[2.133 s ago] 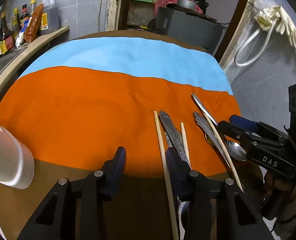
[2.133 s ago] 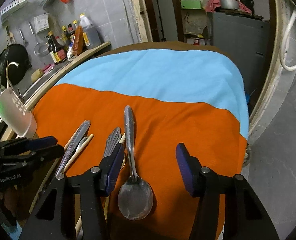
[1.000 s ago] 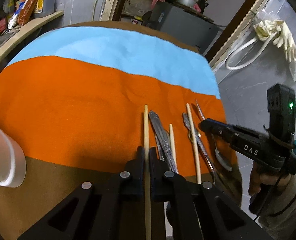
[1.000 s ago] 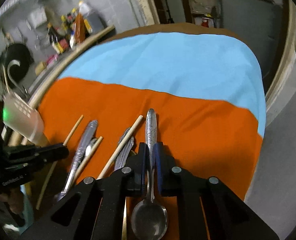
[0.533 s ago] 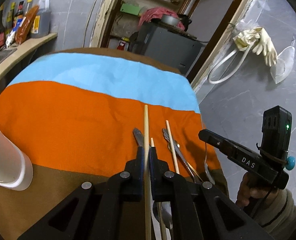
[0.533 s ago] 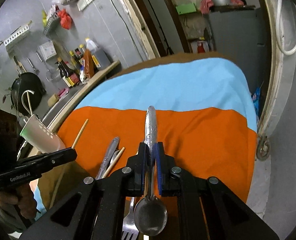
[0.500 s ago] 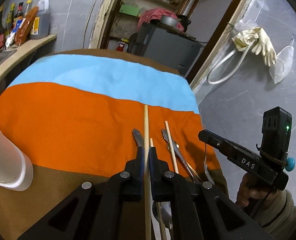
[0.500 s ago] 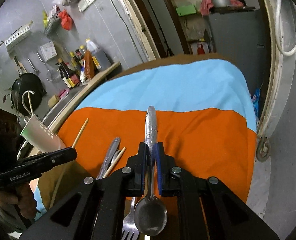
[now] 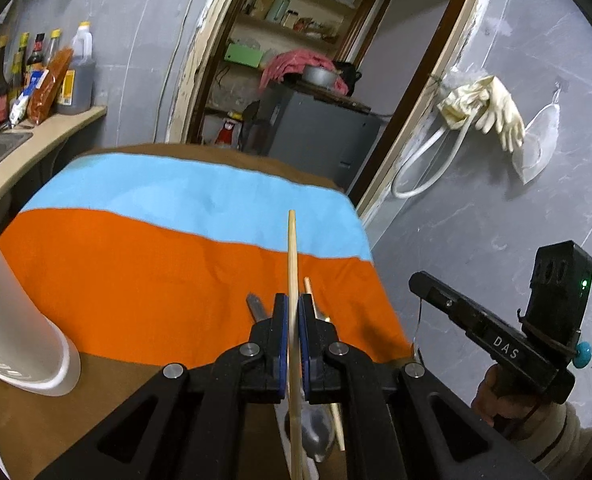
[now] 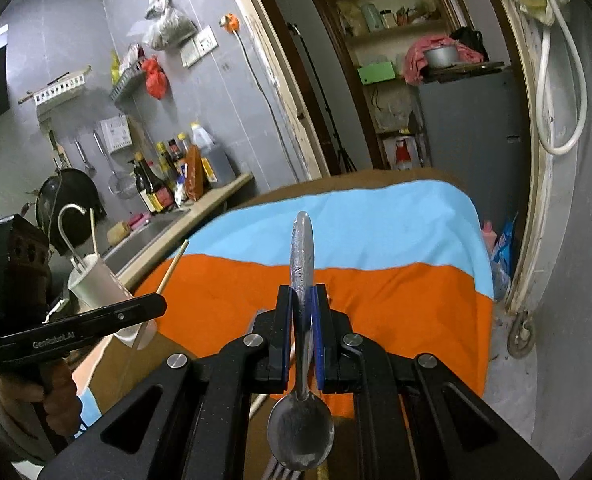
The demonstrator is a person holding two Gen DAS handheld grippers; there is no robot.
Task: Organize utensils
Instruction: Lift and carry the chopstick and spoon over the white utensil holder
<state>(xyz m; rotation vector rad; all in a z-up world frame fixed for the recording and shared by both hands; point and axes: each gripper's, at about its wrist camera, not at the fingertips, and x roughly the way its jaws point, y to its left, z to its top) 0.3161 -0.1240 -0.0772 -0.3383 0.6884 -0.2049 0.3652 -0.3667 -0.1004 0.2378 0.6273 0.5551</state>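
Your left gripper (image 9: 290, 308) is clamped on a wooden chopstick (image 9: 292, 256), its fingers pressed against the shaft, with the free end reaching out over the orange cloth (image 9: 136, 280). Your right gripper (image 10: 303, 304) is clamped on the handle of a metal spoon (image 10: 301, 436); the bowl hangs back toward you, the handle tip juts forward above the orange cloth. Both pieces are lifted clear of the cloth. A second chopstick (image 9: 309, 292) and a metal handle (image 9: 256, 306) lie on the orange cloth just beyond your left fingers. A white utensil holder (image 9: 12, 320) stands at the cloth's left edge on the brown table (image 9: 108, 392).
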